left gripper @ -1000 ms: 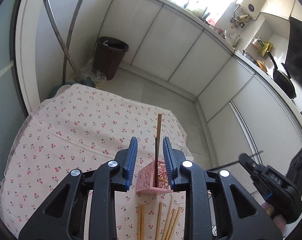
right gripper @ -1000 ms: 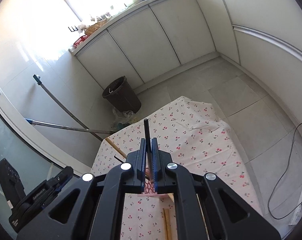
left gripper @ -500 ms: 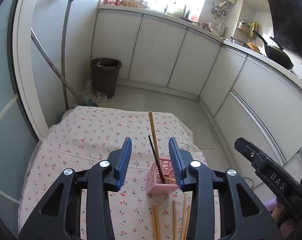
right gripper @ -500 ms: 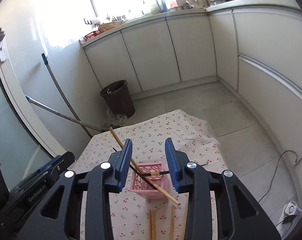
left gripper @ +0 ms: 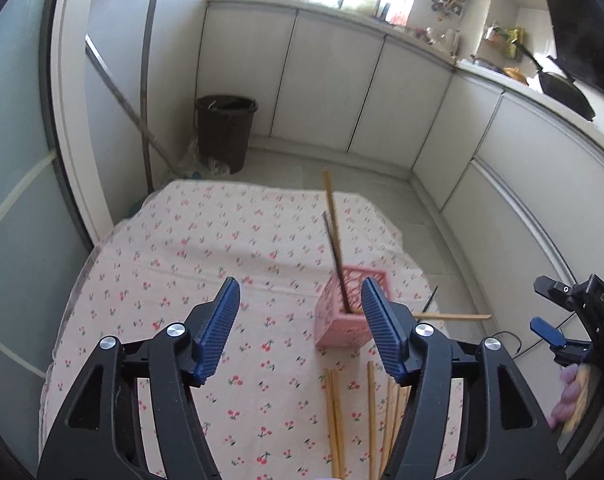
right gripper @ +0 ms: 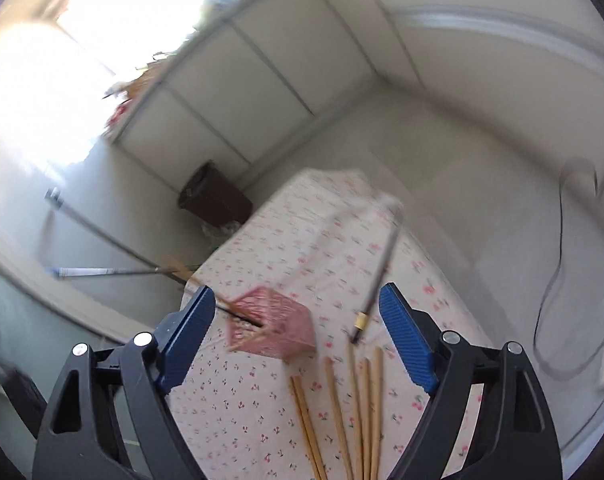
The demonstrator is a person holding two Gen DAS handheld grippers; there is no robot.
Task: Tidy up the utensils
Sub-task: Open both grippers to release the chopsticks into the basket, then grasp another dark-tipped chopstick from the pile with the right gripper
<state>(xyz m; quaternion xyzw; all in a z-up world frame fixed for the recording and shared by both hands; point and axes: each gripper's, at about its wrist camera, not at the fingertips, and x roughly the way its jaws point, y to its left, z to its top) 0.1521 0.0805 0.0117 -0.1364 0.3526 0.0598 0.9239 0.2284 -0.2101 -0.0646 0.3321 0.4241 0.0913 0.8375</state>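
A pink lattice basket [left gripper: 348, 312] [right gripper: 276, 330] stands on the cherry-print tablecloth [left gripper: 190, 272]. A wooden chopstick [left gripper: 331, 212] and a dark one [left gripper: 334, 248] lean upright in it. Several wooden chopsticks [left gripper: 368, 412] [right gripper: 358, 408] lie flat in front of the basket. A dark chopstick with a gold band [right gripper: 376, 280] lies on the cloth to its right. My left gripper [left gripper: 300, 330] is open and empty, near the basket. My right gripper [right gripper: 296, 336] is open and empty above the loose chopsticks; it also shows in the left wrist view [left gripper: 570, 320].
A dark bin [left gripper: 226, 132] stands on the floor beyond the table. Mop handles [left gripper: 146, 92] lean on the wall at the left. White cabinets [left gripper: 334, 88] line the back and right. A cable [right gripper: 558, 272] lies on the floor to the right.
The right gripper opened and let go of the dark chopstick, now in the basket, then swung right and down. Both grippers opened wider. The left gripper shifted left of the basket.
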